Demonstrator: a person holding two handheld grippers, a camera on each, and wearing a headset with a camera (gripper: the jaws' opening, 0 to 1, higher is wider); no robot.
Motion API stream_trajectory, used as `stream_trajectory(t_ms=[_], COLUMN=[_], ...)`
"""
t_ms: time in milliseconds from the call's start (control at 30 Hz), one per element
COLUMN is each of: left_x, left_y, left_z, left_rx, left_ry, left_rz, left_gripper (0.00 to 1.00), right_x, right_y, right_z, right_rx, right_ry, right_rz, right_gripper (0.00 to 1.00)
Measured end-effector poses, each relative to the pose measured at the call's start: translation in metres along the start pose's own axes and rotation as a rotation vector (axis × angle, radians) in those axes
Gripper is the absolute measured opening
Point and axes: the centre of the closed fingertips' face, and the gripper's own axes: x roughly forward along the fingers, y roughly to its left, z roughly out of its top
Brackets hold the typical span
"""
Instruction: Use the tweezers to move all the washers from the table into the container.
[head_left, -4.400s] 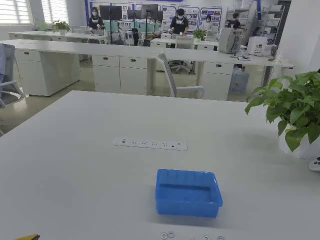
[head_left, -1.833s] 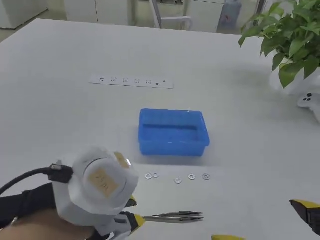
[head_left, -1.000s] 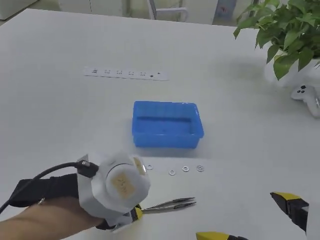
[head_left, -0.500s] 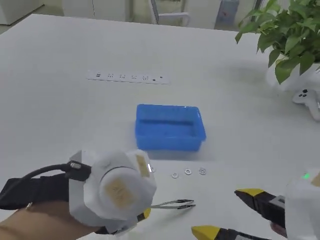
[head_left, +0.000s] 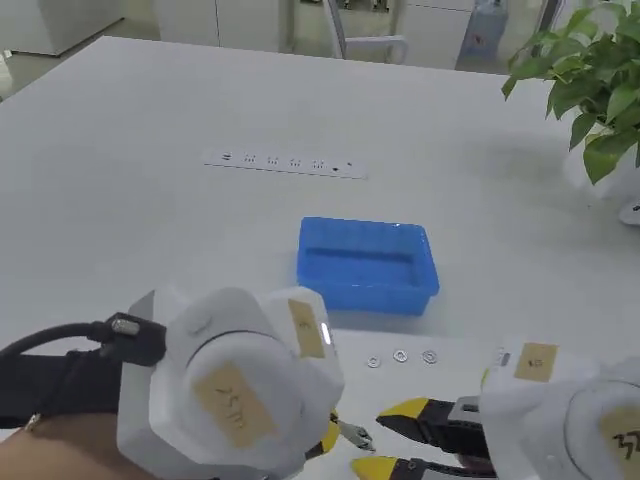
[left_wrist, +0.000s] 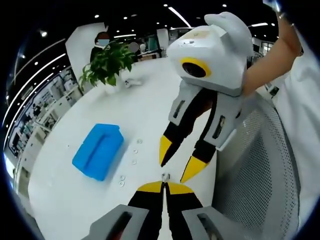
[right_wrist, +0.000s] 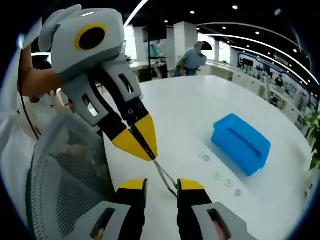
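Observation:
My left gripper (head_left: 330, 438) (left_wrist: 165, 187) is shut on the handle end of slim metal tweezers (right_wrist: 162, 175), whose tips (head_left: 356, 435) point right just above the white table. My right gripper (head_left: 386, 438) (right_wrist: 162, 185) is open, its yellow jaws on either side of the tweezers' tips. A few small metal washers (head_left: 400, 356) (right_wrist: 217, 176) lie in a row on the table in front of the blue container (head_left: 367, 265) (left_wrist: 98, 151) (right_wrist: 241, 144). No washer shows inside the container.
A white power strip (head_left: 285, 163) is set into the table behind the container. A potted green plant (head_left: 600, 90) stands at the far right. A grey mesh chair back (left_wrist: 260, 165) is close behind the grippers.
My right gripper has come in from the lower right, and its jaws now flank the tweezers' tips. My left gripper with the tweezers has risen closer to the headset.

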Motion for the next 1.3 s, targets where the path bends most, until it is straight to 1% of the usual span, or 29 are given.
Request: stream_trajectory(t_ms=[33,100,133,167,200,300,400,500,533,600,700,733,767,800,833,867,900,933,967,1000,1067,1100,1133,1167,1200,1233,1267,1300], left_x=[-0.001,-0.003,-0.003,-0.004,-0.005,-0.008,-0.009,-0.009,-0.01,-0.009,-0.005,-0.005,-0.004,-0.004,-0.005,-0.008,-0.01,-0.013,-0.015,-0.017,-0.022,-0.024,-0.027,-0.029,-0.034,-0.037,-0.041,-0.043], left_y=[0.0,-0.001,-0.002,-0.002,-0.003,-0.003,-0.004,-0.005,-0.005,-0.004,0.0,0.002,0.006,0.008,0.009,0.011,0.013,0.016,0.019,0.022,0.029,0.032,0.033,0.034,0.037,0.038,0.038,0.038], left_z=[0.001,0.005,0.006,0.008,0.01,0.015,0.016,0.018,0.017,0.017,0.015,0.013,0.011,0.011,0.013,0.014,0.015,0.015,0.014,0.011,0.002,-0.001,-0.008,-0.012,-0.019,-0.023,-0.031,-0.037], left_rx=[0.006,0.023,0.027,0.037,0.045,0.061,0.071,0.081,0.082,0.089,0.062,0.041,0.006,-0.01,-0.035,-0.084,-0.121,-0.17,-0.202,-0.229,-0.302,-0.332,-0.382,-0.41,-0.455,-0.48,-0.517,-0.538], left_ry=[0.0,0.0,0.0,0.0,-0.002,-0.011,-0.012,-0.013,-0.011,-0.013,-0.047,-0.05,-0.057,-0.074,-0.096,-0.128,-0.144,-0.166,-0.177,-0.183,-0.19,-0.193,-0.196,-0.202,-0.212,-0.216,-0.213,-0.206], left_rz=[0.001,-0.004,-0.005,-0.006,-0.006,-0.013,-0.021,-0.023,-0.019,-0.004,0.034,0.058,0.086,0.099,0.113,0.125,0.131,0.151,0.171,0.188,0.248,0.27,0.293,0.309,0.349,0.373,0.401,0.418], left_gripper=[0.0,0.0,0.0,0.0,0.0,0.0,0.0,0.0,0.0,0.0,0.0,0.0,0.0,0.0,0.03,0.08,0.14,0.2,0.26,0.36,0.46,0.53,0.6,0.66,0.71,0.76,0.8,0.87], right_x=[0.002,0.008,0.011,0.013,0.016,0.02,0.022,0.022,0.023,0.024,0.027,0.028,0.029,0.029,0.028,0.028,0.027,0.026,0.026,0.025,0.025,0.025,0.025,0.025,0.025,0.024,0.024,0.024], right_y=[0.0,0.004,0.005,0.006,0.007,0.009,0.01,0.009,0.009,0.008,0.004,0.004,0.003,0.002,0.002,0.0,0.0,-0.002,-0.004,-0.006,-0.012,-0.017,-0.021,-0.023,-0.027,-0.032,-0.036,-0.042], right_z=[0.001,0.004,0.004,0.005,0.007,0.008,0.009,0.011,0.012,0.012,0.009,0.008,0.006,0.006,0.006,0.007,0.008,0.01,0.011,0.013,0.015,0.018,0.02,0.022,0.023,0.026,0.028,0.031], right_rx=[-0.006,-0.029,-0.048,-0.073,-0.114,-0.145,-0.156,-0.195,-0.202,-0.19,-0.176,-0.178,-0.181,-0.182,-0.182,-0.177,-0.173,-0.168,-0.164,-0.159,-0.144,-0.14,-0.133,-0.12,-0.104,-0.084,-0.073,-0.058], right_ry=[0.003,0.001,0.017,0.018,0.018,0.02,0.027,0.024,0.024,0.023,0.032,0.039,0.047,0.049,0.048,0.049,0.049,0.046,0.043,0.039,0.036,0.029,0.022,0.015,0.008,0.0,-0.006,-0.017], right_rz=[0.005,0.037,0.051,0.052,0.057,0.059,0.063,0.049,0.051,0.052,0.052,0.053,0.053,0.051,0.052,0.053,0.053,0.052,0.05,0.046,0.032,0.021,0.015,0.011,0.008,0.002,-0.007,-0.021], right_gripper=[0.2,0.19,0.18,0.17,0.16,0.11,0.1,0.04,0.05,0.04,0.04,0.03,0.03,0.03,0.03,0.03,0.03,0.03,0.03,0.03,0.02,0.02,0.02,0.02,0.02,0.02,0.02,0.02])
